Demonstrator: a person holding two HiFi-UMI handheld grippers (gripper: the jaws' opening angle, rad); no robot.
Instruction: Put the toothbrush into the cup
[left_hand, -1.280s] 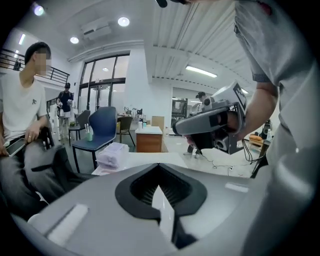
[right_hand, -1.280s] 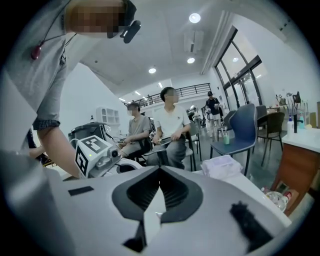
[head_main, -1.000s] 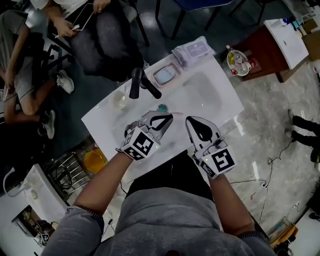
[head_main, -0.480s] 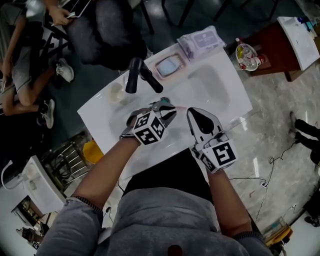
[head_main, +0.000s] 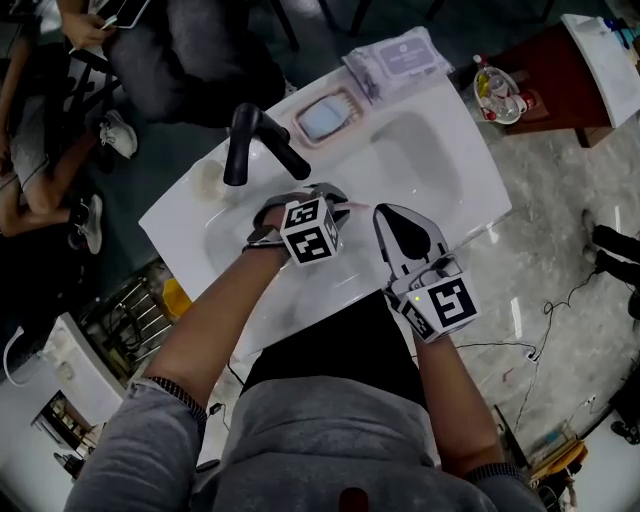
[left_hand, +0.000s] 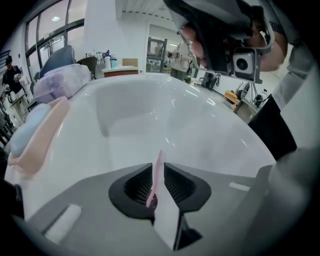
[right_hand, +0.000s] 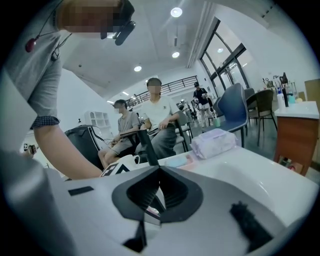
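My left gripper (head_main: 333, 195) hangs over the white sink basin (head_main: 420, 160), shut on a thin pink toothbrush (left_hand: 156, 175) that stands up between its jaws. In the head view the brush's pink end (head_main: 356, 207) pokes out to the right of it. A pale, translucent cup (head_main: 207, 181) stands on the sink top left of the black faucet (head_main: 250, 140), apart from both grippers. My right gripper (head_main: 386, 214) hovers beside the left one at the sink's near rim, shut with nothing in it; in its own view the jaws (right_hand: 159, 169) meet.
A pink soap dish (head_main: 321, 116) and a pack of wipes (head_main: 400, 55) lie on the sink's far rim. People sit on chairs beyond the faucet (right_hand: 147, 144). A brown side table (head_main: 560, 70) stands at the right.
My left gripper has moved forward over the basin and turned, its marker cube now facing up. The right gripper has hardly moved.
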